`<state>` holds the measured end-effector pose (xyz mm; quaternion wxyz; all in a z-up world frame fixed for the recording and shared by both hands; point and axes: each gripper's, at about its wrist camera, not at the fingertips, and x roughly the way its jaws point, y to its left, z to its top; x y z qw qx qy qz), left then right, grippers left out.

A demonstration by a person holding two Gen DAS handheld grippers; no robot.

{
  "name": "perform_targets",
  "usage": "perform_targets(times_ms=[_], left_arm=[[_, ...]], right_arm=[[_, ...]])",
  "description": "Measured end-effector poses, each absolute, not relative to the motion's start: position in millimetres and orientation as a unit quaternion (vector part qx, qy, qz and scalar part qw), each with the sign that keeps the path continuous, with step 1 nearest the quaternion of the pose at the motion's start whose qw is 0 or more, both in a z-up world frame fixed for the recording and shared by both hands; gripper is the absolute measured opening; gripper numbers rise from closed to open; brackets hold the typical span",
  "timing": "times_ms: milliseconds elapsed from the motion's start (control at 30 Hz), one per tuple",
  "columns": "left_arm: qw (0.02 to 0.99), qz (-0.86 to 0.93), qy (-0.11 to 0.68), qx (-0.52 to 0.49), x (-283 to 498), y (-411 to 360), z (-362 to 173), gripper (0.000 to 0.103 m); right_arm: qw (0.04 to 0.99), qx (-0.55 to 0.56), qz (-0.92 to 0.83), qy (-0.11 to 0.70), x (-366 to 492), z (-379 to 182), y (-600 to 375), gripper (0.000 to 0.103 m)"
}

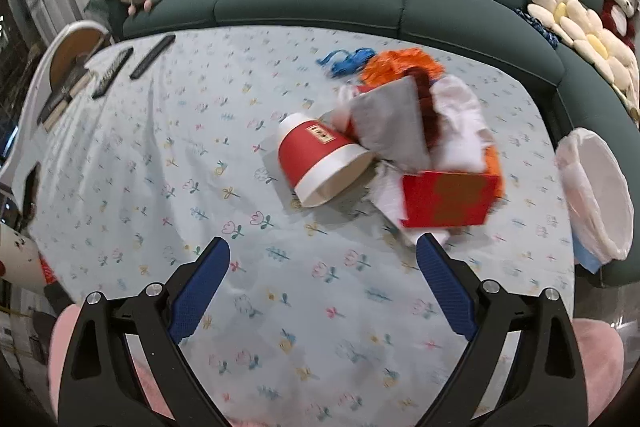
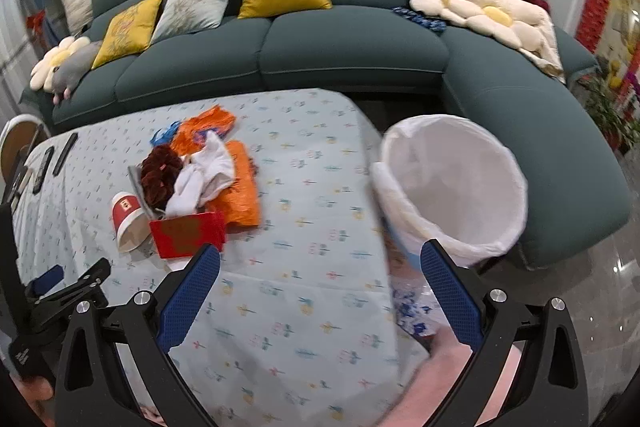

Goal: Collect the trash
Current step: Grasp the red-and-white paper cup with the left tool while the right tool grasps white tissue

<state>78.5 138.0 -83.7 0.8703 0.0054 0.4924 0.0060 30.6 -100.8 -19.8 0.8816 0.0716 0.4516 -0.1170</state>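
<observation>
Trash lies in one heap on the table (image 1: 160, 187), ahead of both tools and untouched. Both grippers are released and hold nothing: the left gripper (image 1: 323, 255) has its jaws spread wide over bare cloth, and the right gripper (image 2: 320, 259) stands the same way.

Judged from this, you are at the approach step, before the first pick. No item is in the bin (image 2: 452, 183) as far as its lining shows.

Relative to the left gripper:
- The cup (image 1: 320, 163) lies on its side straight ahead, mouth turned toward you.
- The red box (image 1: 448, 199) sits ahead and to the right, just beyond the right fingertip, touching the white tissue (image 1: 460, 119) piled behind it.
- A grey sheet (image 1: 390, 123) leans on the cup; orange wrap (image 1: 400, 63) and a blue scrap (image 1: 346, 61) lie farther ahead.
- The bin stands far right, off the table edge.

Relative to the right gripper:
- The heap is ahead and to the left.
- The bin is ahead and to the right, just beyond the right fingertip, mouth tilted toward you.

For the next move, take the cup or the box first; both are nearest and rigid. Advance the left gripper, straddle the cup wall or rim, and close gently, since a paper cup probably crushes. Expect the grey sheet to shift when the cup leaves.
</observation>
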Motion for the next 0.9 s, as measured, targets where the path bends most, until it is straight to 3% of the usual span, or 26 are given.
perform_targets(times_ms=[200, 367, 500, 600, 733, 900], left_arm=[[0.873, -0.003, 0.488, 0.004, 105.2, 156.5, -111.2, 0.089], [0.868, -0.011, 0.497, -0.009, 133.3, 165.7, -137.2, 0.075], [0.867, -0.025, 0.497, -0.006, 144.2, 165.0, -152.7, 0.071], [0.869, -0.037, 0.493, 0.009, 145.7, 160.1, -160.8, 0.057], [0.869, -0.052, 0.492, -0.009, 148.5, 161.9, -166.5, 0.03], [0.874, -0.056, 0.481, -0.021, 149.6, 165.3, -164.2, 0.011]], right_arm=[[0.871, 0.077, -0.078, 0.478, 66.0, -50.7, -67.6, 0.096], [0.866, 0.068, -0.057, 0.492, 93.7, -70.7, -40.0, 0.095], [0.864, 0.061, -0.045, 0.499, 111.5, -82.1, -24.9, 0.095], [0.857, 0.052, -0.045, 0.511, 123.7, -94.9, -16.0, 0.092], [0.847, 0.054, -0.046, 0.527, 132.4, -106.7, -13.4, 0.09], [0.848, 0.054, -0.041, 0.526, 138.5, -108.4, -8.9, 0.09]])
